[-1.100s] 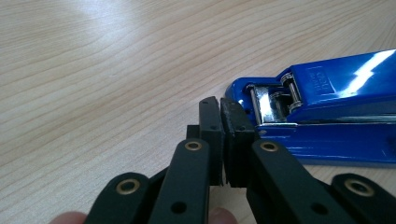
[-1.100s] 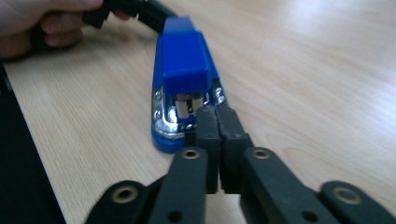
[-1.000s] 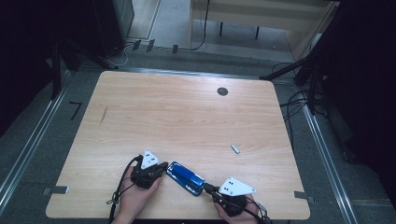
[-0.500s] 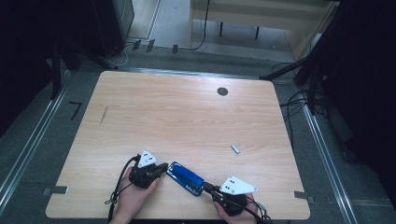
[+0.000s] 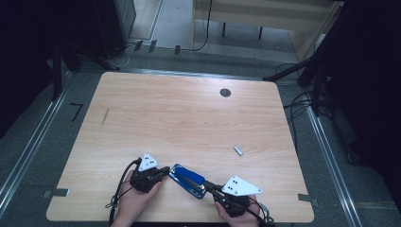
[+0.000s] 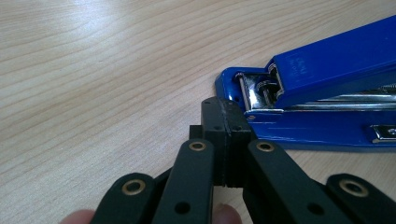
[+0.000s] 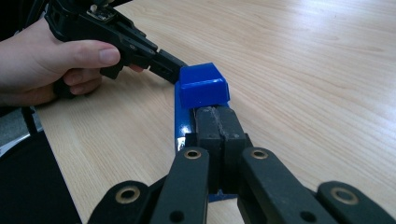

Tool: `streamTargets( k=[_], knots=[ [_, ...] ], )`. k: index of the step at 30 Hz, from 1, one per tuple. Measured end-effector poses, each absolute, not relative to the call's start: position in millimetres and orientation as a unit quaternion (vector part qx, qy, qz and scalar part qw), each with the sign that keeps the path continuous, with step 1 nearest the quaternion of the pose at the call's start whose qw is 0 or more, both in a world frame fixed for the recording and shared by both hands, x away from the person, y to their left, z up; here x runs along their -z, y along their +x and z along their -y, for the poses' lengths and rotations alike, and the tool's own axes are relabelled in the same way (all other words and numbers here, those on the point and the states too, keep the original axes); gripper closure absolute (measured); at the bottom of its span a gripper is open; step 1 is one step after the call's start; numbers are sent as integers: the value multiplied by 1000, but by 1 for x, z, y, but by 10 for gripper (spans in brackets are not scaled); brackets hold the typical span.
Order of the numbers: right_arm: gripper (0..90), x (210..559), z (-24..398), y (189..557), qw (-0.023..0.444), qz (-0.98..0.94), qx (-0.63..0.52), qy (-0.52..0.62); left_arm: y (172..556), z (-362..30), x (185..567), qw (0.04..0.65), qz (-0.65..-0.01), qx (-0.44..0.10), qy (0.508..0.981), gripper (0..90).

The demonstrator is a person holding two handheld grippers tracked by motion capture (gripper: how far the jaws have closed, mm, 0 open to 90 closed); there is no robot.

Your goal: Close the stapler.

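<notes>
A blue stapler (image 5: pixel 188 179) is laid near the table's (image 5: pixel 189 123) front edge. The left gripper (image 6: pixel 226 122), jaws pressed together and empty, is set against its hinge end; the right gripper (image 7: pixel 216 122), likewise closed, is rested on its opposite end

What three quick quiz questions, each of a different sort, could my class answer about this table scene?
1. True or false: the left gripper has its jaws wide open.
2. Which end of the blue stapler does the left gripper meet? A) the hinge end B) the front end
3. Fill in: the small grey thing lies on the ____ table, apart from the right gripper.

Key: 1 false, both grippers are shut. 2 A. 3 wooden.
</notes>
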State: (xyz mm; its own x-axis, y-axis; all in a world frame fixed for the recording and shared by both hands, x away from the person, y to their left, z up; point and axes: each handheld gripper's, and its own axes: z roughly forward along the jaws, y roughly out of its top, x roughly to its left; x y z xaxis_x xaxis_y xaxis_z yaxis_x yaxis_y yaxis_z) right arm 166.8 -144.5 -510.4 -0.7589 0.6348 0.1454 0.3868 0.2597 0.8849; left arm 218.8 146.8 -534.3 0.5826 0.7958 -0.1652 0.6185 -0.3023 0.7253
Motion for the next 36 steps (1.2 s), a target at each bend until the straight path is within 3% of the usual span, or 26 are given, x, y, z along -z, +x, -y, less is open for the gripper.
streamTargets(
  k=[36],
  knots=[
    [900,485,126,173,142,-782,-528,300,215,-143,534,385,-439,-132,801,900]
  ],
)
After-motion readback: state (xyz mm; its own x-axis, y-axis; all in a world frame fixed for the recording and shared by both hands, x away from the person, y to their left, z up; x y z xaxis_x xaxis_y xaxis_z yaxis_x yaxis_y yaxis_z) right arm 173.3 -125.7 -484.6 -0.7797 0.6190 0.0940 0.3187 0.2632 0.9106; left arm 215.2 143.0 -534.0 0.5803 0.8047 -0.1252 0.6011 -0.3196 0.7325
